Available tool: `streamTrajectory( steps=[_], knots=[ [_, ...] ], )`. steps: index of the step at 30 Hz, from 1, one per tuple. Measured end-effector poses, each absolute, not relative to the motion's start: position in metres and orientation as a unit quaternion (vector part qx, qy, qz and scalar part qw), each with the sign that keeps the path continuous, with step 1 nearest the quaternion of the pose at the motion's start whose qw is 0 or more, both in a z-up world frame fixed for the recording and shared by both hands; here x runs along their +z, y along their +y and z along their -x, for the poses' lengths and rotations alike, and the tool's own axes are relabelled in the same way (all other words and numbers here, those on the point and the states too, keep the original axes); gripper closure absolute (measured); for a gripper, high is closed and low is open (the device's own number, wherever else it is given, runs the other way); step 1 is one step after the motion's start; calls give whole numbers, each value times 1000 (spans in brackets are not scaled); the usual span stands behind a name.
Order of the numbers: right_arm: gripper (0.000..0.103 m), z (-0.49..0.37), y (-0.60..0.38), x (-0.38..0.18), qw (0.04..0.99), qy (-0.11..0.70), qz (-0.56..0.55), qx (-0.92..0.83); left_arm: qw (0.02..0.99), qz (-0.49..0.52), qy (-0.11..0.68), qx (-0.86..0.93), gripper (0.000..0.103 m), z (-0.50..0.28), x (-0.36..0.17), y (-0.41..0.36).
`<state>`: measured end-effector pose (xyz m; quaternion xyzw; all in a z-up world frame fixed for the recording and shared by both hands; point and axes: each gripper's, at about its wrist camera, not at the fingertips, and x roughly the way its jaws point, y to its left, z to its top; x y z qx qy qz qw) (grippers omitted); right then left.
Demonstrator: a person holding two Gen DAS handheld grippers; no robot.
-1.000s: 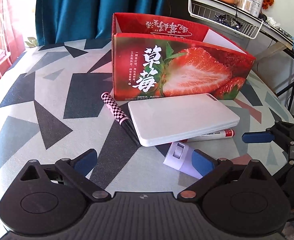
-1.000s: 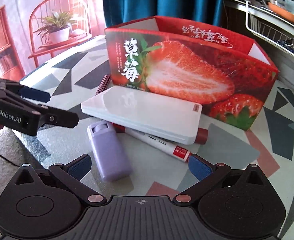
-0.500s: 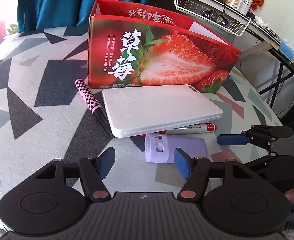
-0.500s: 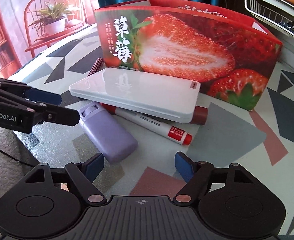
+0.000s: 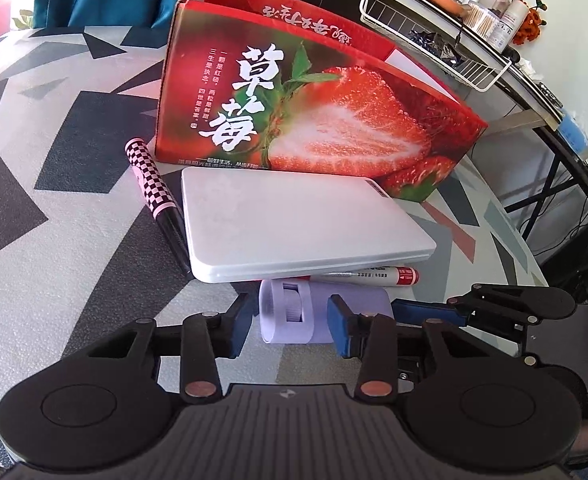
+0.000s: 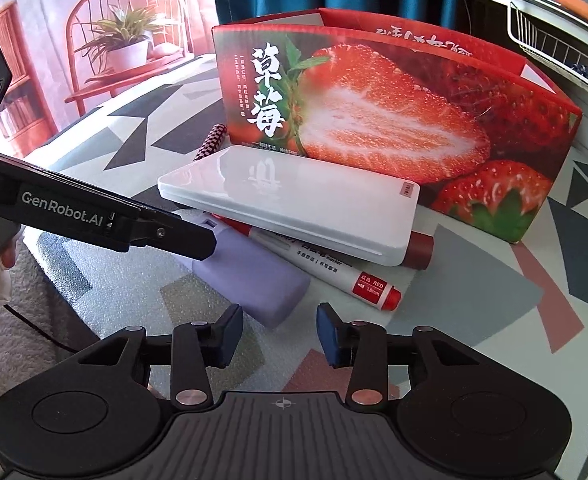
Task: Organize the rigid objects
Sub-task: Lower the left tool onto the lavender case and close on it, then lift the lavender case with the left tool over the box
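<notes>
The left hand-held gripper [image 5: 290, 322] was partly open, its pads flanking one end of the lilac case [image 5: 294, 314] without clearly touching. The right hand-held gripper [image 6: 278, 334] hung open and empty just beside its other end. The case lay on the desk [image 5: 54, 208] beside a red marker [image 6: 333, 268] under a white box [image 5: 294, 224], before the strawberry carton [image 5: 333, 120].

Glossy white plastic case [image 6: 290, 204]

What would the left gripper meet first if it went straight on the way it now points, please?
The left gripper already straddles the lilac correction-tape dispenser; beyond it lies the white power bank, though depth is unclear.
</notes>
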<state>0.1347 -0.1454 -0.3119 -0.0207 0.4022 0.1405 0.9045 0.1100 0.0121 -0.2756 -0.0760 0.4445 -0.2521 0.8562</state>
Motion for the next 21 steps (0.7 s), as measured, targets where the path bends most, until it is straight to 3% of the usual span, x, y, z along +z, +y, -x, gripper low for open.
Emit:
streamTrajectory(
  steps=[13,21],
  knots=[
    [56,-143,-134,-317,909,384,54,157,857,41,436,-270,55,-102,-278,-2],
    [59,-137,-135,-311,908,382,54,162,858,27,440,-265,53,-100,-273,-7]
  ],
)
